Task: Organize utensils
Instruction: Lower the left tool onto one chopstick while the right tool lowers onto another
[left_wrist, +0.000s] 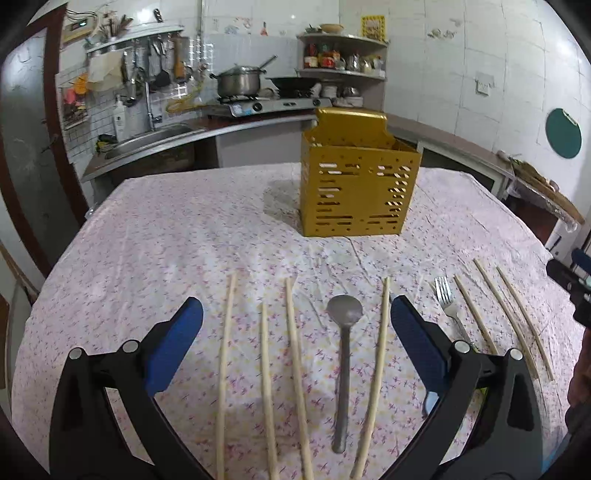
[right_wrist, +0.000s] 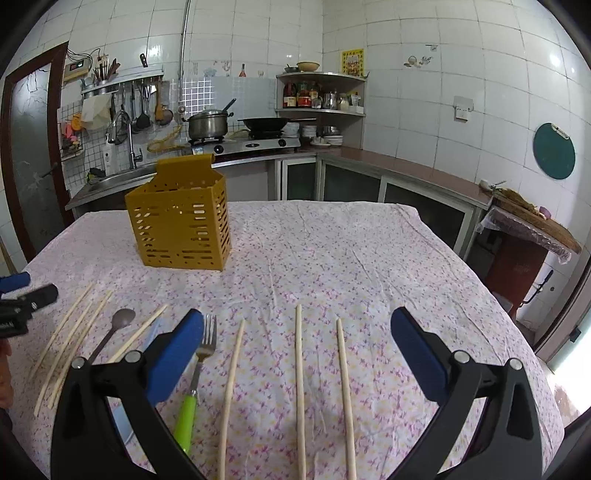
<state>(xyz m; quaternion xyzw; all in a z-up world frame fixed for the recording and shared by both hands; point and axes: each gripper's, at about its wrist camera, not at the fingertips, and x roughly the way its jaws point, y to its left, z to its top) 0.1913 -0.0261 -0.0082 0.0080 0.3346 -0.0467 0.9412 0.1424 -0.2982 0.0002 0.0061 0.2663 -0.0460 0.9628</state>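
A yellow perforated utensil holder stands upright on the flowered tablecloth. Lying in a row near the table's front are several wooden chopsticks, a grey metal spoon and a fork with a green handle. My left gripper hovers open above the spoon and the left chopsticks, holding nothing. My right gripper is open over three chopsticks on the right, its left finger beside the fork.
The tablecloth covers the whole table. Behind it runs a kitchen counter with a sink, a stove with a pot and a wok. A low side table stands at the right.
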